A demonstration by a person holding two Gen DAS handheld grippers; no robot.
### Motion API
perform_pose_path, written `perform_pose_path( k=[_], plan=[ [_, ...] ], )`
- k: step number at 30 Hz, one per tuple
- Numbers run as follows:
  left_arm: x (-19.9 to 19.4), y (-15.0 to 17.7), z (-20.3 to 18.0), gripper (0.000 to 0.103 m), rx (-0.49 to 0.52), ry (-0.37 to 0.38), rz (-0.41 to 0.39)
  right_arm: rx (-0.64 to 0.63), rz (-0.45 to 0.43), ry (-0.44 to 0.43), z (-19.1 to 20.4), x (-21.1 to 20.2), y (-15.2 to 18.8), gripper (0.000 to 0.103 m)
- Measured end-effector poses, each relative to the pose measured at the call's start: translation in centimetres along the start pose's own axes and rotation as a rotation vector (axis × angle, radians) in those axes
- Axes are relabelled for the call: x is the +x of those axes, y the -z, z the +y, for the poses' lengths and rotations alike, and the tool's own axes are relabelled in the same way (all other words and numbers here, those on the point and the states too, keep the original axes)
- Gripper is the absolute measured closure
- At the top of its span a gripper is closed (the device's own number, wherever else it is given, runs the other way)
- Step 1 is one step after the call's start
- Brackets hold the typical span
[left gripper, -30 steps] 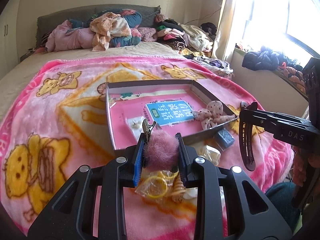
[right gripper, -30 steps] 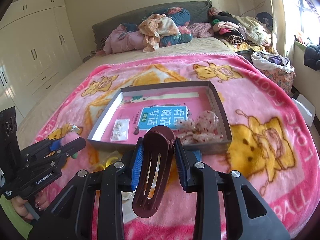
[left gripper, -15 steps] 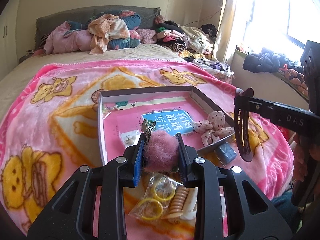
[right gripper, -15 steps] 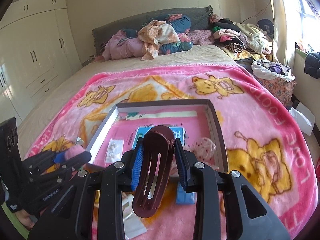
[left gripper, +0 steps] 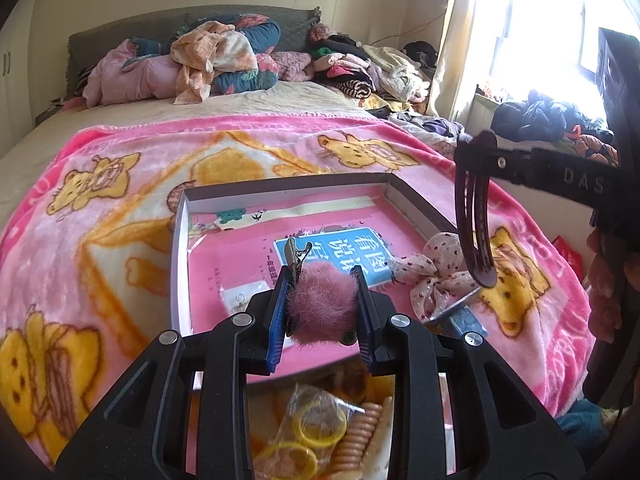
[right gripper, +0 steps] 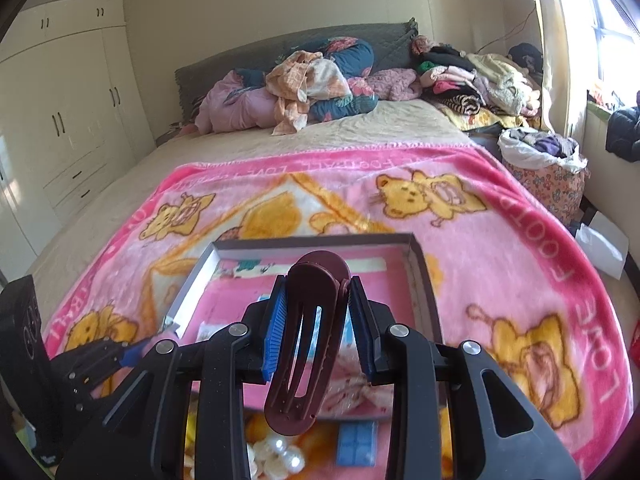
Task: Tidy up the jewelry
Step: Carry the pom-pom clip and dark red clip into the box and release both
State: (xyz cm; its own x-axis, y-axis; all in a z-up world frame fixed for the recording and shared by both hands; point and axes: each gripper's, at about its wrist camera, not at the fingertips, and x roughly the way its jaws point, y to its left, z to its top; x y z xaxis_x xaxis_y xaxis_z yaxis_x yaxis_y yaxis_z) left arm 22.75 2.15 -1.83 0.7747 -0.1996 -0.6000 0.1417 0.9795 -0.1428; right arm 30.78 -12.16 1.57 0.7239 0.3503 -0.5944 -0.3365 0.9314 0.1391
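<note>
Left gripper [left gripper: 322,300]: jaws closed on a pink pom-pom hair clip [left gripper: 322,306], held above the near edge of the shallow box [left gripper: 180,248] on the bed's pink blanket [left gripper: 100,240]; right gripper [right gripper: 316,334]: jaws clamped on a maroon snap clip [right gripper: 306,344], above the same box.
</note>
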Motion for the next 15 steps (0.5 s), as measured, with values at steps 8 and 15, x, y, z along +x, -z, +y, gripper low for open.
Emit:
perform_pose_path(
  k=[8,15],
  plan=[
    [2.2,-0.6,0.0,0.082,0.005,-0.012,0.026,0.028,0.002,0.044,-1.7,2.4,-0.8,0.074],
    [4.4,-0.5,-0.3,0.081,0.016,-0.019,0.063,0.092,0.023,0.075,-4.0,4.2,0.5,0.074]
  ],
)
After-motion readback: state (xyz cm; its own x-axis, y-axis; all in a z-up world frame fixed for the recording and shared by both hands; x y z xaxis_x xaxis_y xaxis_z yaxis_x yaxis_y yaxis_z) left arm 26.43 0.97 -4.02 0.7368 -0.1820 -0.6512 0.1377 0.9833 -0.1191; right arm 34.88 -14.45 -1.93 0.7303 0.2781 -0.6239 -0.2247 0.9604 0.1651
